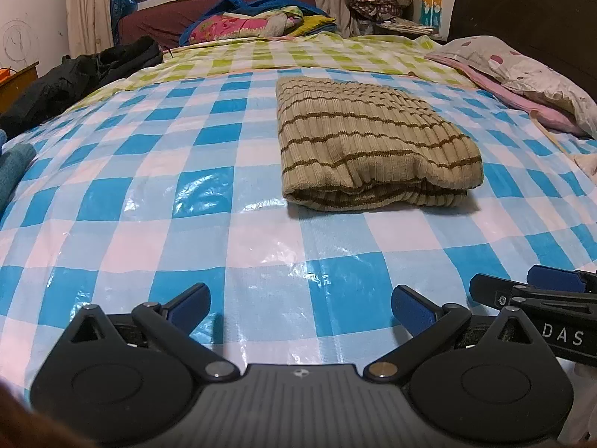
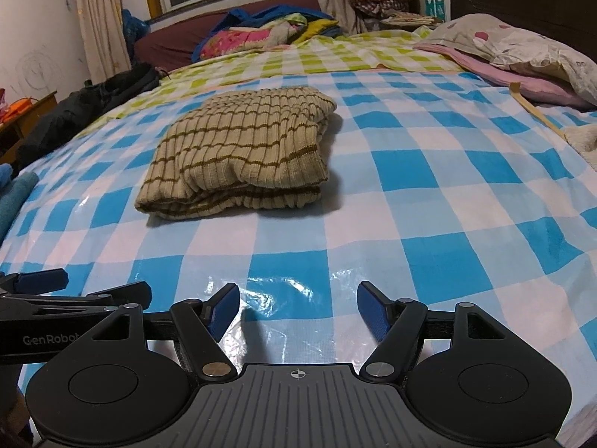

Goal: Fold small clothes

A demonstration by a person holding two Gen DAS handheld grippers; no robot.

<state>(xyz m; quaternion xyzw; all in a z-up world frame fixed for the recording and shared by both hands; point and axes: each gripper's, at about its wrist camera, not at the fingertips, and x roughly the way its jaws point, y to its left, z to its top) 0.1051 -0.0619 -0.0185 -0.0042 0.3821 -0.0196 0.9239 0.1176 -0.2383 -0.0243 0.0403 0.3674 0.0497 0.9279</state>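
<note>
A beige ribbed sweater with brown stripes (image 1: pixel 369 142) lies folded into a thick rectangle on the blue and white checked sheet (image 1: pixel 156 201). It also shows in the right wrist view (image 2: pixel 242 153). My left gripper (image 1: pixel 300 308) is open and empty, low over the sheet near the bed's front edge, well short of the sweater. My right gripper (image 2: pixel 298 311) is open and empty, beside the left one. Each gripper shows at the edge of the other's view.
A black jacket (image 1: pixel 78 78) lies at the bed's left edge. Pillows (image 1: pixel 522 78) lie at the right by the dark headboard. Blue cloth (image 1: pixel 13 168) sits at the near left. Piled bedding (image 1: pixel 253 22) and a sofa stand at the far end.
</note>
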